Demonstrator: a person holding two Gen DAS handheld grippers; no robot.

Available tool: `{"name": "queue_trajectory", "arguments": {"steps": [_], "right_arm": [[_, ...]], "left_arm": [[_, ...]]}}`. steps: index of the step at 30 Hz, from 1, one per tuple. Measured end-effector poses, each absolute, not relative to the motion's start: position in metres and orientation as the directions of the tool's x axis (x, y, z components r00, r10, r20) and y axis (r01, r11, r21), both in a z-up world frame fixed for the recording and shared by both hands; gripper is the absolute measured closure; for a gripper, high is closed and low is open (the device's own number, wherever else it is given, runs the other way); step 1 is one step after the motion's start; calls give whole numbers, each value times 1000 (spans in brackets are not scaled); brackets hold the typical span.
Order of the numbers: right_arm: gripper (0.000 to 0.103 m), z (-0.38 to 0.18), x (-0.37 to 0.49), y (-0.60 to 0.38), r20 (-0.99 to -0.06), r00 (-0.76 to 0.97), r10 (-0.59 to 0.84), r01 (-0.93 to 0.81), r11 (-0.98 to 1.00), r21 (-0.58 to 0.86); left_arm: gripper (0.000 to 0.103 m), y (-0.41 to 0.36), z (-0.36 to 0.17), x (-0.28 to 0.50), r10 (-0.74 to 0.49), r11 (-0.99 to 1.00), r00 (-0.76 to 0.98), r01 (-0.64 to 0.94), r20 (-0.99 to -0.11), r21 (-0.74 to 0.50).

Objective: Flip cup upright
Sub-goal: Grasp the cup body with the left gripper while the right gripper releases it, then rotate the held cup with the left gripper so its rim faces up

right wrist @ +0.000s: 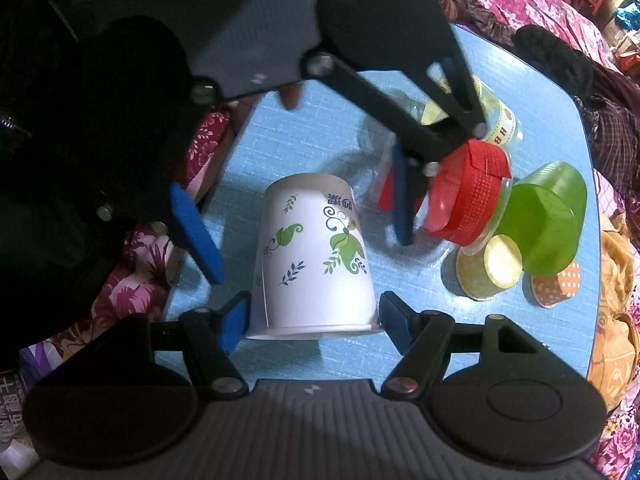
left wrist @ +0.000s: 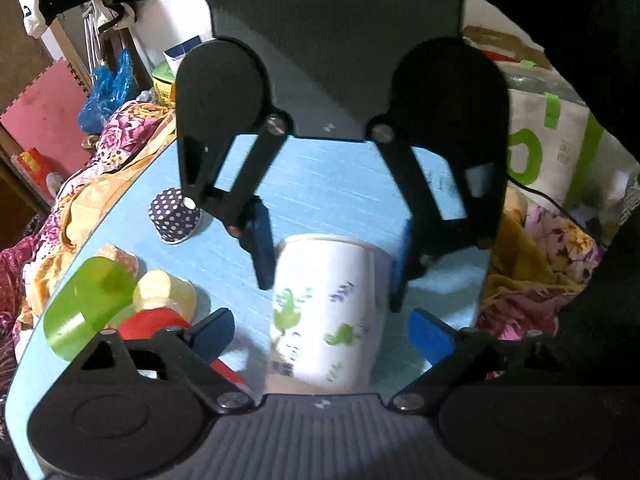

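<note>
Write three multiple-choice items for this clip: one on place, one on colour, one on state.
1. Where does the white leaf-print paper cup sit?
A. On the blue table
B. Inside the green cup
C. On the floral cloth

2. What colour are the right gripper finger pads?
A. Red
B. Blue
C. Yellow

3. How does the paper cup stand?
A. Upright
B. On its side
C. Rim down

A: bare tabletop surrounds it.
B: both pads show blue.
C: its rolled rim meets the table, closed base up.

At frame center, a leaf-printed white cup (left wrist: 326, 312) stands on the blue worktop (left wrist: 332, 184) between both open tongs (left wrist: 320, 334), a polka-dot cup (left wrist: 174, 216) left.
</note>
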State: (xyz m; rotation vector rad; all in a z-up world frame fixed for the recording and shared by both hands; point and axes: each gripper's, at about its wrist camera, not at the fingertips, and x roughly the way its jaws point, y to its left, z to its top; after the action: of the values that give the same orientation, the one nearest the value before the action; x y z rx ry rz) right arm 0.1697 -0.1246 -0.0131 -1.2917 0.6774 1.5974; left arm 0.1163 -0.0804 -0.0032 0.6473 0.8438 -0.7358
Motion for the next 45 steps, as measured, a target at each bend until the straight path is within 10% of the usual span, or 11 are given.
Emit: {"name": "queue_trajectory", "arguments": {"steps": [11,26,45], "right_arm": [[32,-11,174,-128,-944,-18,331,-909,-398,-123],[8,-14,168,-150,-916,98,389,-926,-301,-226],[6,-7,159,-250,-615,335,713,-942,255,-218]], "left_arm": [[38,-87,-5,119,-304,550,392,816,-868,176],[39,-84,-6,116,-351,553,391,820,-851,148],[39,-59,-19,116,-460,852,740,523,-491,-9]]}}
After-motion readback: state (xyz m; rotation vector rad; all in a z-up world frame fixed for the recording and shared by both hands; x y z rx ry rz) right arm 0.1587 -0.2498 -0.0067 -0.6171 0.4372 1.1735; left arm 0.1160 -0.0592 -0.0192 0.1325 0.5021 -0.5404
